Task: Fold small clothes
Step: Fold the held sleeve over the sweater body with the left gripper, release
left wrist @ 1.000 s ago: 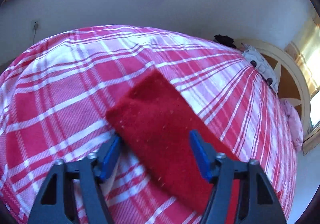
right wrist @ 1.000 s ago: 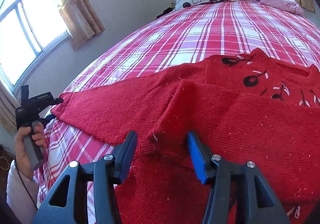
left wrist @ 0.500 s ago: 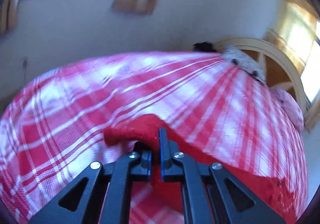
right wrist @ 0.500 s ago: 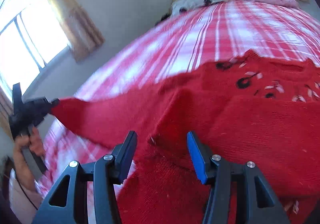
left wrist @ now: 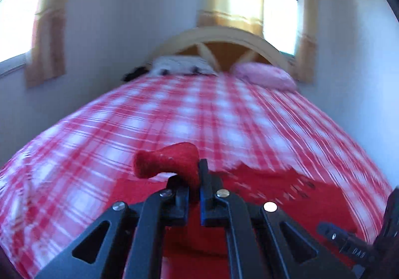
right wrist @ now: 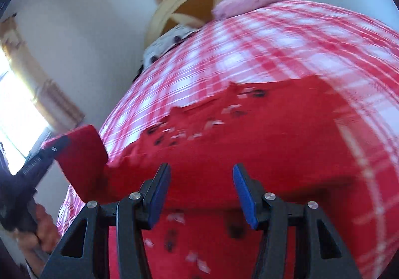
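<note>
A bed (left wrist: 174,114) with a red and white checked cover fills the room. On it lies a red sweater (right wrist: 249,144), spread out near me. My left gripper (left wrist: 197,174) is closed tight on the sweater's sleeve (left wrist: 167,159), lifted off the bed. My right gripper (right wrist: 202,191) hangs wide apart above the sweater body, holding nothing. I judge the knit sleeve could slip free if I swing it over fast. No readable writing shows.

Bed (left wrist: 199,114) – red-white plaid cover; on it red sweater (right wrist: 249,134), pink pillow (left wrist: 264,74), spotted pillow (left wrist: 182,65).
</note>
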Motion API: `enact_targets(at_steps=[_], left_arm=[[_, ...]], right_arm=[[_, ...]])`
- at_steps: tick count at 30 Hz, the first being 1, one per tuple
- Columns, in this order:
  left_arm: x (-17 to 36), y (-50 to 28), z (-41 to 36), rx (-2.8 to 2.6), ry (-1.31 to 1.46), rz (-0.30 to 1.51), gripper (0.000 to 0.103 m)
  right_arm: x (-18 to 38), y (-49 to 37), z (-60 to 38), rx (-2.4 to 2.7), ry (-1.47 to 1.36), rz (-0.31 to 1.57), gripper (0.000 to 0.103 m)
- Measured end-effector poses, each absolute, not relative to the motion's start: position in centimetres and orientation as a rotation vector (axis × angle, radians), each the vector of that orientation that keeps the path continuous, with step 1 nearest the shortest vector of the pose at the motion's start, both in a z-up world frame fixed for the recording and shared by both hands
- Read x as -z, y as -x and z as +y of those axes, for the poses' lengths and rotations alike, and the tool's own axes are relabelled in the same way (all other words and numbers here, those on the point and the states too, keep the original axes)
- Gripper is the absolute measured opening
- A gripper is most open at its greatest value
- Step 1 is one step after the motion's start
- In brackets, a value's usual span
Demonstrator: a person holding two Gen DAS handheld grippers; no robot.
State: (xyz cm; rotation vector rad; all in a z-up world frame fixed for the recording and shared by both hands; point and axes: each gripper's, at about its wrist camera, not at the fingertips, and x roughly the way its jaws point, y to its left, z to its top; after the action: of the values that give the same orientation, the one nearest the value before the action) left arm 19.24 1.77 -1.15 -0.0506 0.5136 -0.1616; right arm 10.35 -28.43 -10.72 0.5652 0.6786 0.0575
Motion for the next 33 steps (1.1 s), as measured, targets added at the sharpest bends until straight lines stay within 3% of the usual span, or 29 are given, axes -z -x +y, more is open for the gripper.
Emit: enact_targets(at_steps=[5,7,10,11,14,15,16,19,27,29,31,33], left_arm=[[5.1,-18.9,-6.1,0.253,-0.084,0.606,0.006],[7.1,-18.8,-7.7,0.272,-0.138,0.676,0.014],[8.6,-18.0,-7.8,0.314,-0.165,0.786,0.018],[8.6,-17.3,-7.4,0.330,-0.154,0.797,0.028],[7.1,-14.8,-3.7,0.323,-0.067,0.740,0.077],[6.7,-14.0,-2.6,0.301,-0.038,0.711,0.082],[6.4,-13.1,-1.1,0.273,-0.011,0.681,0.082],[6.5,-12.0,2.1,0.173,0.035,0.663,0.083],[10.9,-13.6,6.2,0.053,0.178,0.837,0.083],[10.8,-13.1,6.4,0.052,0.201,0.819,0.083],[11.0,-13.2,5.8,0.037,0.176,0.826,0.083],[11.0,-13.0,5.1,0.023,0.148,0.821,0.083]], right_arm=[[11.3,-9.0,-30.2,-0.048,-0.601,0.684,0.054],[11.2,-8.8,-30.3,-0.057,-0.602,0.683,0.054],[11.0,-8.6,-30.4,-0.084,-0.632,0.682,0.054],[11.0,-8.8,-30.4,-0.100,-0.653,0.677,0.054],[10.3,-9.8,-29.8,-0.178,-0.703,0.665,0.058],[10.1,-10.4,-29.2,-0.204,-0.705,0.666,0.068],[9.9,-11.0,-28.6,-0.224,-0.701,0.669,0.073],[10.0,-13.5,-25.7,-0.263,-0.645,0.713,0.073],[12.1,-16.6,-19.6,-0.174,-0.374,0.806,0.073],[12.3,-16.8,-18.3,-0.156,-0.293,0.826,0.064],[13.0,-17.3,-17.6,-0.164,-0.253,0.880,0.015],[12.9,-17.5,-17.4,-0.162,-0.228,0.881,0.013]])
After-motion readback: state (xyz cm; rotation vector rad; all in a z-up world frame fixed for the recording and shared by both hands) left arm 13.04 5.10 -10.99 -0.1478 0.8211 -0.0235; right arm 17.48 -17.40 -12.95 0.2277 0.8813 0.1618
